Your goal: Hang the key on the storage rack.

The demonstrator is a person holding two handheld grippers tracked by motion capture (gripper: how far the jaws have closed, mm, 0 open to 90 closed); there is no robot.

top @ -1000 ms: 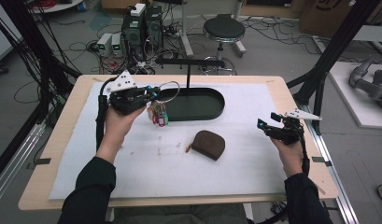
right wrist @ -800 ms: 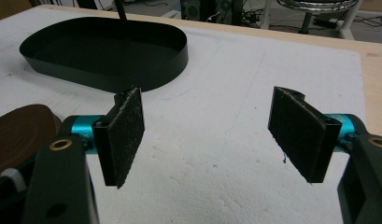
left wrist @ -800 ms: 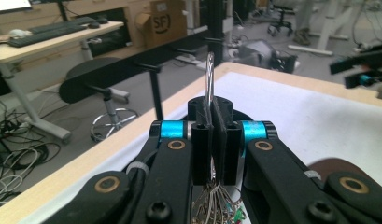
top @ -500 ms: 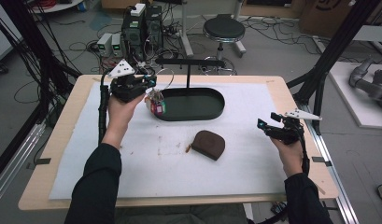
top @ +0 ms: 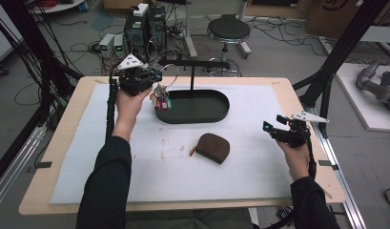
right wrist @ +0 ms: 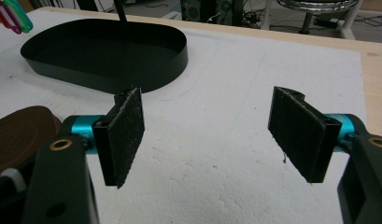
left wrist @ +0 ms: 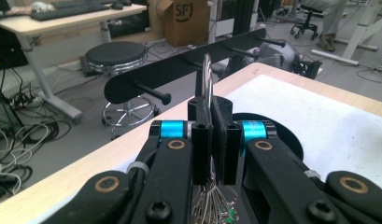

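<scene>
Black jaws of the left gripper are clamped on a metal key ring, its colourful tags dangling over the left end of the oval black tray, near the pegged rack. The right gripper stands wide, holding nothing, near the table's right edge, with a brown pouch beside it on the white mat.

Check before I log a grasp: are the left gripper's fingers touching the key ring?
Touching. In the left gripper view, the fingers are clamped shut on the key ring, whose wire loop rises between them.
</scene>
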